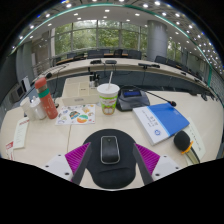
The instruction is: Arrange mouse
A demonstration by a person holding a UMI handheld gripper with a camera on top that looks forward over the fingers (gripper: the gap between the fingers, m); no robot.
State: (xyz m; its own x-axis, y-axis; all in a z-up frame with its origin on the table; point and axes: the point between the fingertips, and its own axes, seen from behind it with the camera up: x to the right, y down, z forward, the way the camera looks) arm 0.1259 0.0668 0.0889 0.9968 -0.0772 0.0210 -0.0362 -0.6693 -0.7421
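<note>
- Mouse (109, 151) sits between the gripper (110, 158) fingers, on a dark mat (110, 172) on the tabletop (60, 140).
- Gripper looks open: gaps show between the mouse and the pad on each side; not clamped.
- Risk: closing off-centre would push the mouse sideways or twist it.
- Risk: smooth rounded shell could slip out of the pads when lifted.
- Cup with straw (108, 97) stands just beyond; a forward swing could knock it over onto the blue book (160, 120).
</note>
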